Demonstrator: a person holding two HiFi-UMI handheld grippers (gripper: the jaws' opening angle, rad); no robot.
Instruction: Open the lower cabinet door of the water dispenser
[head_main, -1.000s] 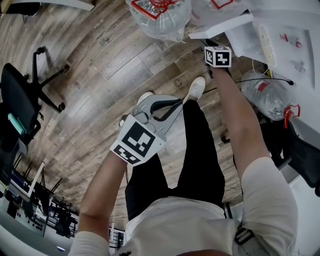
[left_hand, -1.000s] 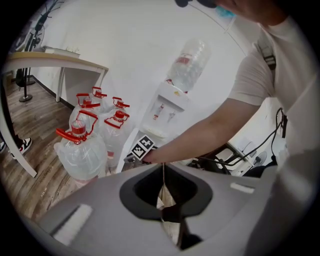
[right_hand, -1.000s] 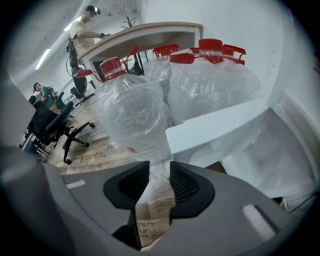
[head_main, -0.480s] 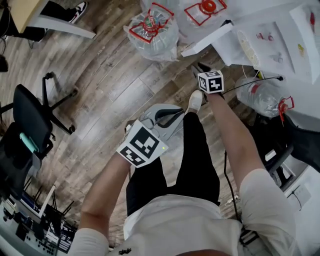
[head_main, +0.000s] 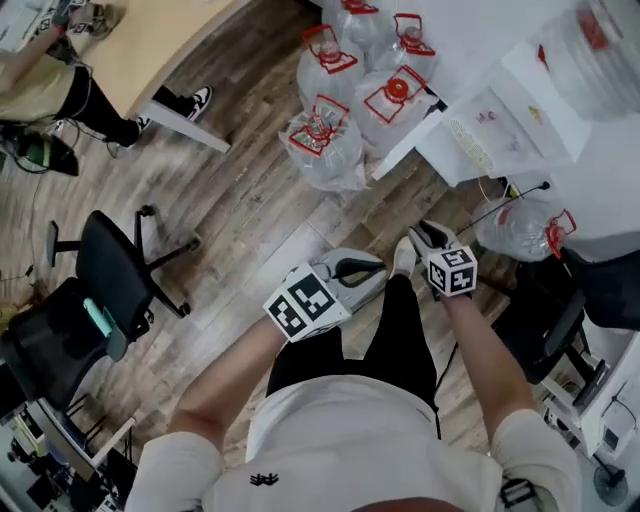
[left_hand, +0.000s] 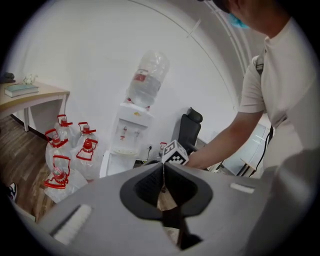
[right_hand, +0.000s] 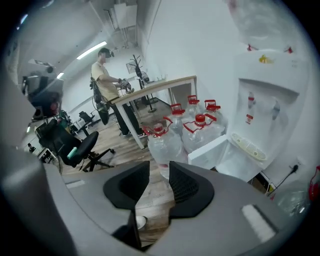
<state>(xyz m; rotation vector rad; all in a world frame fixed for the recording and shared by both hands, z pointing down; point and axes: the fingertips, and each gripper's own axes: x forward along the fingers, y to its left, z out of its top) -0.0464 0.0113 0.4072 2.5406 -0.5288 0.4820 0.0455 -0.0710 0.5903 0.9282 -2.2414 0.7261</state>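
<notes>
The white water dispenser (head_main: 520, 110) stands at the upper right of the head view with a big bottle on top. Its lower cabinet door (head_main: 405, 142) is swung out, and the right gripper view shows the door (right_hand: 212, 150) open beside the bare cabinet inside. My right gripper (head_main: 428, 236) hangs well short of the door; its jaws (right_hand: 159, 175) stand apart with nothing between them. My left gripper (head_main: 378, 268) is beside it over my legs, shut and empty, pads meeting (left_hand: 162, 175). The left gripper view also catches the dispenser (left_hand: 131, 125).
Several water jugs with red handles (head_main: 335, 135) crowd the wooden floor left of the door. Another jug (head_main: 525, 225) lies right of my feet by a black chair (head_main: 590, 290). An office chair (head_main: 115, 270) and a desk (head_main: 150, 40) are to the left, with a person (right_hand: 107, 82) there.
Both grippers have risen and drawn back from the dispenser. The right one was close to the open door's edge and now hangs clear of it. The door stays open.
</notes>
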